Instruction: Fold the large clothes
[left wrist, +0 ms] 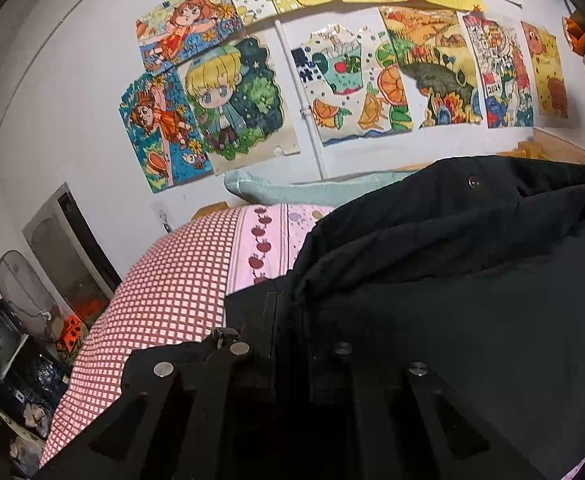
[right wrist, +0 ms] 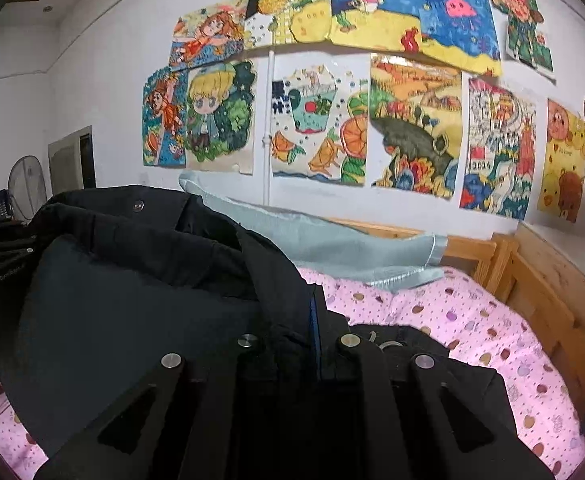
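A large black jacket with snap buttons lies bunched on the bed and fills the right of the left wrist view. My left gripper is shut on its left edge. In the right wrist view the same jacket fills the left and middle. My right gripper is shut on a fold of it beside a blue trim strip. The left gripper's body shows at that view's left edge. Both sets of fingertips are partly buried in the black cloth.
The bed has a pink dotted sheet, a red checked cover and a pale green blanket by the wall. A wooden bed frame stands at the right. Drawings cover the wall. A fan and crates stand at the left.
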A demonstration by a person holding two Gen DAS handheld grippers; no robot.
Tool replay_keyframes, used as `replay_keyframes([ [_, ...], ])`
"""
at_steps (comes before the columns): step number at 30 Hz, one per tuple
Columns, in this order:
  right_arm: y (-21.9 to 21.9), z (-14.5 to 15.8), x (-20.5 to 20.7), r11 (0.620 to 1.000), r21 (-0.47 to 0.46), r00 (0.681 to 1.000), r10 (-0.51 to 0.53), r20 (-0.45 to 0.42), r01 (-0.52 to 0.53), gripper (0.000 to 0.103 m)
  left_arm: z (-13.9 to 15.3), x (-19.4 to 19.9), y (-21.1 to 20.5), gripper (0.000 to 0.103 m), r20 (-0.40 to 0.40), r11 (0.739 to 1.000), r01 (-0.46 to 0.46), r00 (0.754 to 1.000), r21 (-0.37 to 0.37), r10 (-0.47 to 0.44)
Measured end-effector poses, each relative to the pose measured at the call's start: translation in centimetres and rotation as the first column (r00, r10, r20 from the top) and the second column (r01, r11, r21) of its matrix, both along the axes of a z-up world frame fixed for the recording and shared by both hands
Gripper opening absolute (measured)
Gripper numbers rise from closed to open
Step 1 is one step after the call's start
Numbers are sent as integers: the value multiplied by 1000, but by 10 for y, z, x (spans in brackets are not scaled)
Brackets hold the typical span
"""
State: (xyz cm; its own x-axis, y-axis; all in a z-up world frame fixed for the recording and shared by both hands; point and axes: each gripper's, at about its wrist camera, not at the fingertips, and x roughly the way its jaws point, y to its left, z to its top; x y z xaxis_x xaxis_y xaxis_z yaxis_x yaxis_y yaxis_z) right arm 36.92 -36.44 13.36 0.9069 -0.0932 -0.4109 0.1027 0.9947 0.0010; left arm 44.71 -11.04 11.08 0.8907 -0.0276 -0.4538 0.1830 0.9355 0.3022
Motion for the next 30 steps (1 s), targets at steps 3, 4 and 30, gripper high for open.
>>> replay_keyframes([
  [3,-5,-10,4,999,34,1000,3,-17,-2,13,-5,2,0,13,-15,1000,5,1000,-16,-6],
  [4,-7,-13,5,998,55,1000,8,-20,-7,13,-7,2,1,14,-21,1000,6,1000,-29,-6],
  [30,-6,-44,-114,992,-18,992,124,15,-124,94,-32,-82,52,99,54,962,208,978,-179,-202],
])
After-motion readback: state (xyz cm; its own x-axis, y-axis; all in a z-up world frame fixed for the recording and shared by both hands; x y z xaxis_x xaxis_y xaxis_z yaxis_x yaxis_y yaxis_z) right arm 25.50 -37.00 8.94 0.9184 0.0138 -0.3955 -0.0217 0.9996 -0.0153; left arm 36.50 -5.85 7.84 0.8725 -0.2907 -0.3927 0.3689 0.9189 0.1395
